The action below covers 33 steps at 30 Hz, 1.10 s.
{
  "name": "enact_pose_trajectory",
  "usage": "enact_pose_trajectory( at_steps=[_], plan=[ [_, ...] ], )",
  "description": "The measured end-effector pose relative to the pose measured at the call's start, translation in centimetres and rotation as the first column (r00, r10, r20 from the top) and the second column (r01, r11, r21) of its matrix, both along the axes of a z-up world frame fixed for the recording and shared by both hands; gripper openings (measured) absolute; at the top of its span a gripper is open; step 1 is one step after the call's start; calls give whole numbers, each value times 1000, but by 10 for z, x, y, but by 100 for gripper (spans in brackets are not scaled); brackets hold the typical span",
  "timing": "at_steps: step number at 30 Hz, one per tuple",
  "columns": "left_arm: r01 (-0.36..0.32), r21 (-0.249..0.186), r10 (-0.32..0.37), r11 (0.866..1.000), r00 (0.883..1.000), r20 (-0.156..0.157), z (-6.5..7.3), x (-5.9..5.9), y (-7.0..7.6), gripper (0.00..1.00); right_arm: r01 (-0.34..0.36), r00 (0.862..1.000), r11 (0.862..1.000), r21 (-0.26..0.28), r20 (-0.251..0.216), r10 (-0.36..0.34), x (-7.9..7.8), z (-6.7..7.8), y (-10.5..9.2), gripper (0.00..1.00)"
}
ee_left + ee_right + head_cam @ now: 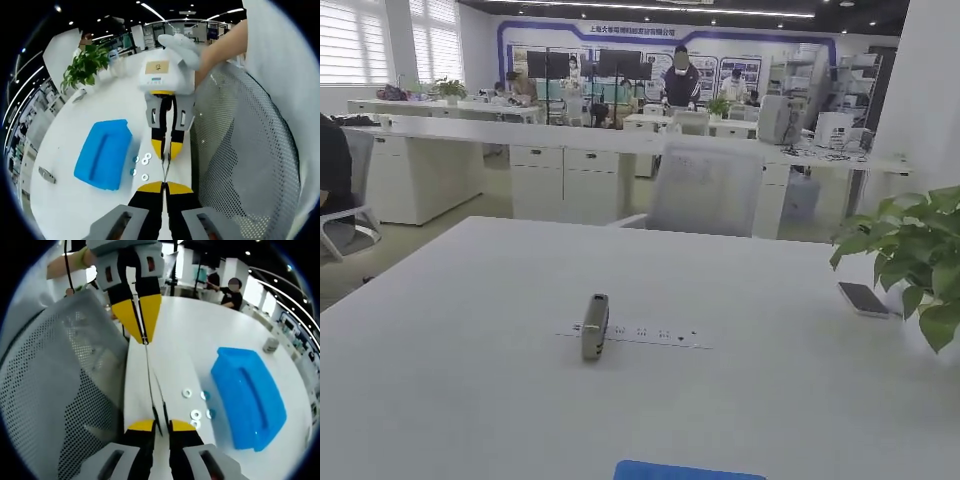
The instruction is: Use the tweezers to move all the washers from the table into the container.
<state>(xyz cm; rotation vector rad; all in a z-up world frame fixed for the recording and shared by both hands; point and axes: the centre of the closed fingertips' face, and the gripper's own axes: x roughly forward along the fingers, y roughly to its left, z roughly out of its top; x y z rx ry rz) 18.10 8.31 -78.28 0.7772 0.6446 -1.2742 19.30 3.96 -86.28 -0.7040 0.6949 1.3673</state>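
Thin metal tweezers span between the two grippers above the white table. My left gripper is shut on the tweezers' joined end. My right gripper faces it, shut on the two legs. The right gripper enters the left gripper view from the top, and the left gripper enters the right gripper view from the top. Several small washers lie on the table beside the blue container. The washers and the container sit just left of the tweezers. The container's edge peeks in at the bottom.
A mesh chair back stands close beside the grippers at the table edge. On the table lie a grey device and a phone, beside a potted plant. People sit and stand at desks far behind.
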Motion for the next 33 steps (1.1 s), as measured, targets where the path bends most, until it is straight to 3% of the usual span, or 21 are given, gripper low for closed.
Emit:
enact_pose_trajectory(
  at_steps=[8, 15, 27, 33],
  plan=[
    [37, 1, -37, 999, 999, 3, 9, 1, -11, 0, -28, 1000, 999, 37, 12, 28, -2, 11, 13, 11],
    [44, 7, -45, 999, 999, 22, 18, 3, -11, 0, -30, 1000, 997, 69, 10, 30, 1, 18, 18, 7],
    [58, 30, -60, 998, 995, 75, 28, 13, -8, 0, -30, 997, 995, 97, 68, 24, 19, 21, 44, 7],
    [55, 39, -58, 998, 995, 78, 29, 18, -4, 0, -29, 997, 994, 107, 74, 21, 23, 22, 51, 7]
  ],
)
